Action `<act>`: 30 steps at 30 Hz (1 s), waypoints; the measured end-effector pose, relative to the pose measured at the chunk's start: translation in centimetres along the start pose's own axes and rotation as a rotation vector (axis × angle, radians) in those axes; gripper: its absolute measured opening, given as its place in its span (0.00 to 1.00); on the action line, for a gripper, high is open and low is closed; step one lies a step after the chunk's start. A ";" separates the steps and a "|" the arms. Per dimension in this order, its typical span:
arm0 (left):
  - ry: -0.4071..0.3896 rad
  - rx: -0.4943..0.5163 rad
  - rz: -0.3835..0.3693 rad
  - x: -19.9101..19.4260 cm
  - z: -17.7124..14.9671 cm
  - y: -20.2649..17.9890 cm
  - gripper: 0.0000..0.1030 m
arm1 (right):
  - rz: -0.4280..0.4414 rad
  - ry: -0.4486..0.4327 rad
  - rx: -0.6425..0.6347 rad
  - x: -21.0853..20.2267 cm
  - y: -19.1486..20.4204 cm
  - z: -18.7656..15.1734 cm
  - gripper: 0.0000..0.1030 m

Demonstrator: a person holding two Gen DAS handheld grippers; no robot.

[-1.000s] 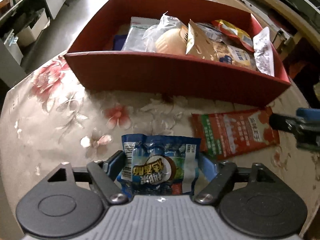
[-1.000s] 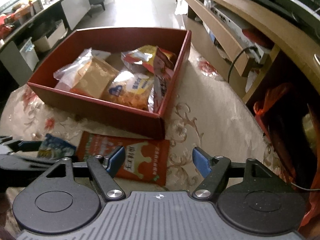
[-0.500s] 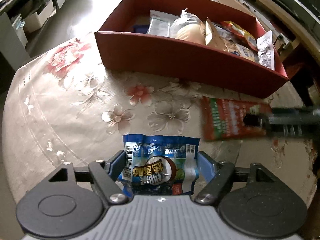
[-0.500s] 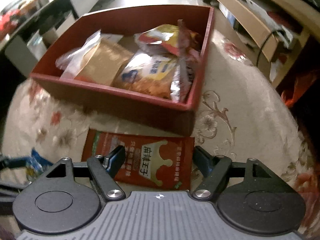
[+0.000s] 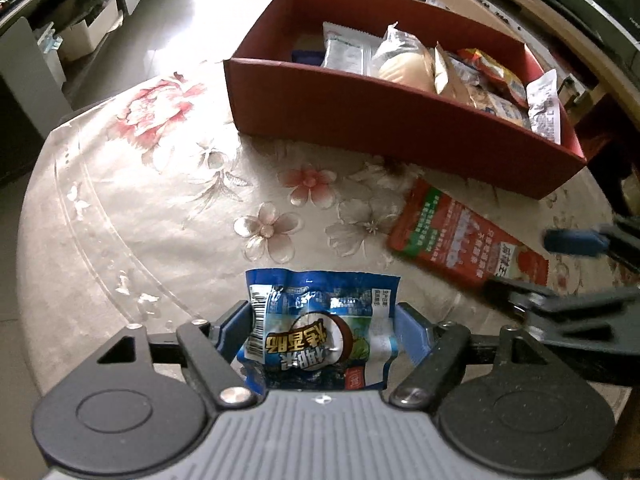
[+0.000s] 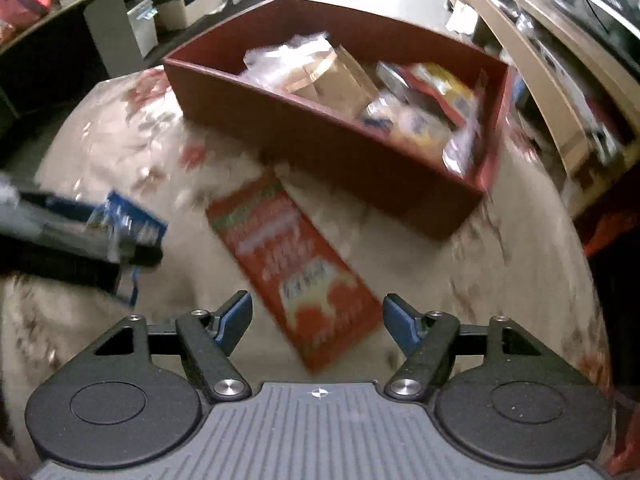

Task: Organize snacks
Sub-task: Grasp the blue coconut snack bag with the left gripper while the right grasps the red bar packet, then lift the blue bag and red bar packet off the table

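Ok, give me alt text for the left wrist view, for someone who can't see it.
The left claw grips a blue snack packet above a floral tablecloth. Beyond lies an orange snack packet beside the right claw, with a red box of snacks behind.

This looks like a home living room. A round table (image 5: 120, 216) under a flowered cloth fills the middle of both views. A long wooden shelf unit (image 6: 560, 92) with clutter runs down the right of the frame. At upper left a pale tiled floor (image 5: 192, 12) leads past a dark counter (image 6: 60, 12) and white storage boxes (image 5: 88, 36).
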State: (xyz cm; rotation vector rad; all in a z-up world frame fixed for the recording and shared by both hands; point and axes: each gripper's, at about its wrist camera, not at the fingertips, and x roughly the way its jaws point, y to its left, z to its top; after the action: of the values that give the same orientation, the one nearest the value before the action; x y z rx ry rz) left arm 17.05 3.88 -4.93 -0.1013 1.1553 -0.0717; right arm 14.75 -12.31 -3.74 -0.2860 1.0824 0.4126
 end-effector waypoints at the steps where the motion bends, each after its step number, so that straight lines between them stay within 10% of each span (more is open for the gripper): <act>1: 0.002 0.003 0.000 0.2 0.0 -0.1 0.78 | 0.002 0.002 -0.011 0.5 0.1 0.5 0.76; 16: 0.003 0.079 0.030 0.0 -1.7 -1.8 0.78 | -0.002 0.070 -0.039 1.5 1.4 -1.3 0.58; 30: -0.020 0.155 0.089 0.0 -3.4 -3.2 0.82 | -0.030 0.066 0.023 0.6 1.5 -3.4 0.70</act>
State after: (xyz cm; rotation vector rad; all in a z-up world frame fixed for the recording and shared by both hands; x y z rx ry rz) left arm 13.93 0.52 -5.90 0.0861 1.1292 -0.0807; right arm 11.63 -12.27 -5.85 -0.2973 1.1458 0.3661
